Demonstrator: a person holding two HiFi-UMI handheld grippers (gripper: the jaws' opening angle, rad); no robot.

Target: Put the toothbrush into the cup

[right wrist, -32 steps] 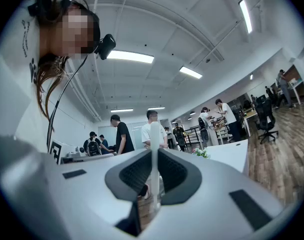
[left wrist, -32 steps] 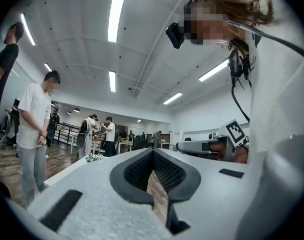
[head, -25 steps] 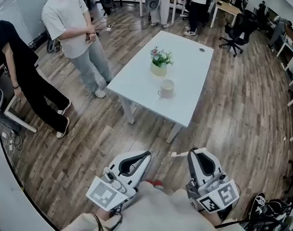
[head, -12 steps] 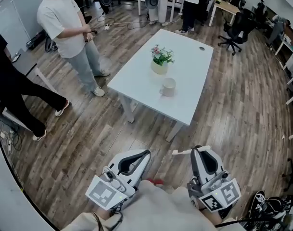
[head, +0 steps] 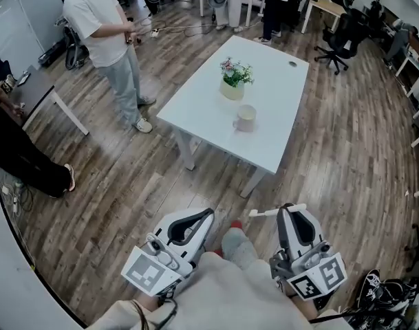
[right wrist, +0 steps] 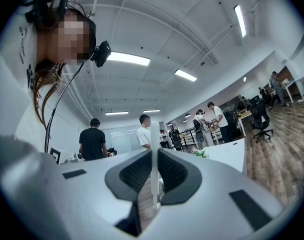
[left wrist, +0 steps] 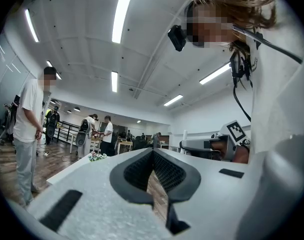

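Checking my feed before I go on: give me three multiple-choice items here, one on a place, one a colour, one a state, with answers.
1. Where is the cup? A on the table, near the flowerpot; B under the table; C inside the flowerpot.
2. What colour is the toothbrush? A red; B black; C white.
3. The right tongs are: A shut on the toothbrush; B open, empty; C shut on the cup.
Answers: 1 A, the head view shows it standing there. 2 C, its handle looks white. 3 A, the jaws pinch its handle.
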